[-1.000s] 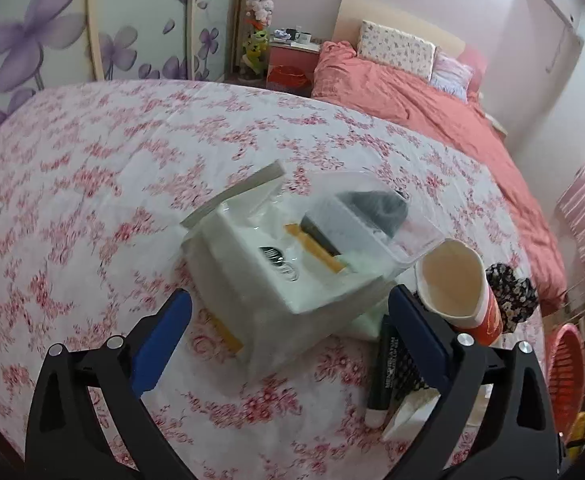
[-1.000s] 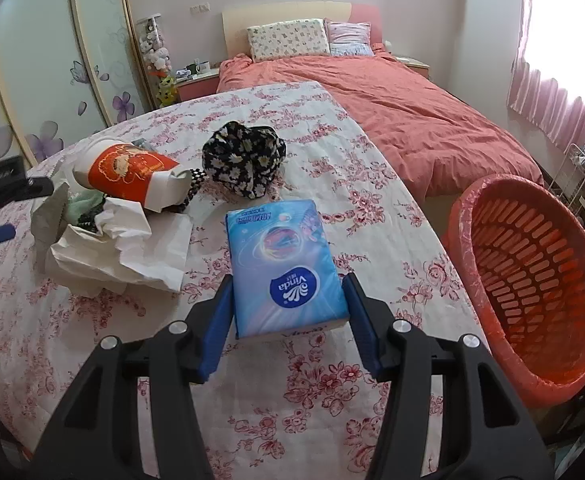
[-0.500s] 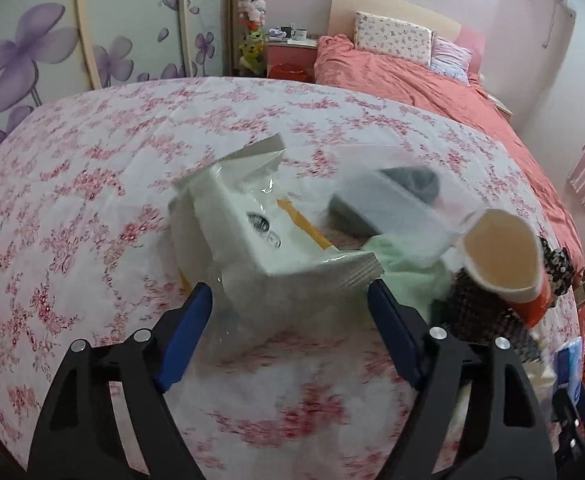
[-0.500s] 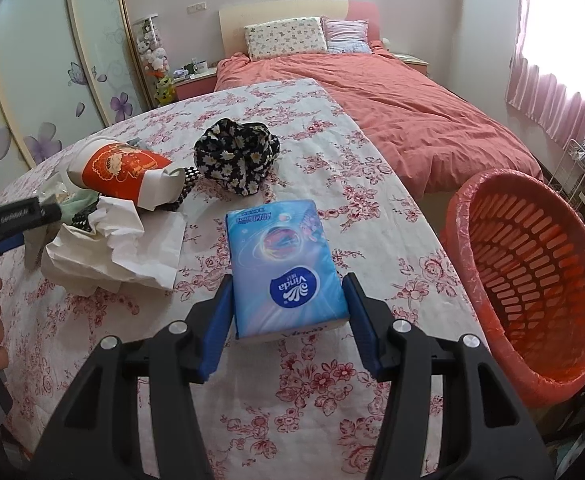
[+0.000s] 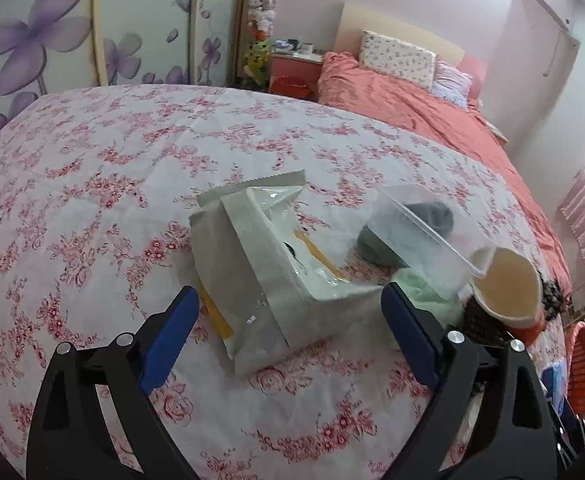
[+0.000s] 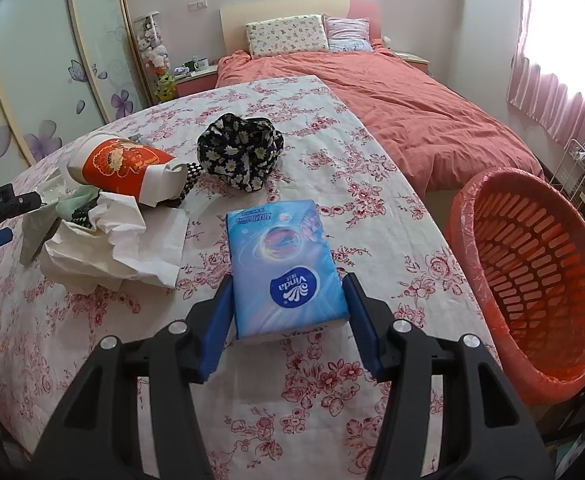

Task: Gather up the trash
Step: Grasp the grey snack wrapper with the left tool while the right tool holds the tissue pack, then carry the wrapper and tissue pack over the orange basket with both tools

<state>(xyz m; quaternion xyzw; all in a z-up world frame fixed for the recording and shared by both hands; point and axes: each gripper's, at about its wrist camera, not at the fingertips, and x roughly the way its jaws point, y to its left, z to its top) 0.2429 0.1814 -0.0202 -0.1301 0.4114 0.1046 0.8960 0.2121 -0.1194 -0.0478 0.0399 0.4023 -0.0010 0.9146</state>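
On the floral cloth (image 5: pixel 92 184), left gripper (image 5: pixel 288 312), jaws just reopened wide, straddling bag (image 5: pixel 268 276) unclamped, risks pinching one slippery corner; right gripper (image 6: pixel 288 312) clamped on tissue pack (image 6: pixel 284 272).

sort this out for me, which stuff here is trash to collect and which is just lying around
For the job:
- plastic wrapper
- clear tub
- paper cup
- crumpled paper
- orange basket

Just lying about, likely:
- tissue pack, though the right gripper is closed on it
- flowered cloth
- bed
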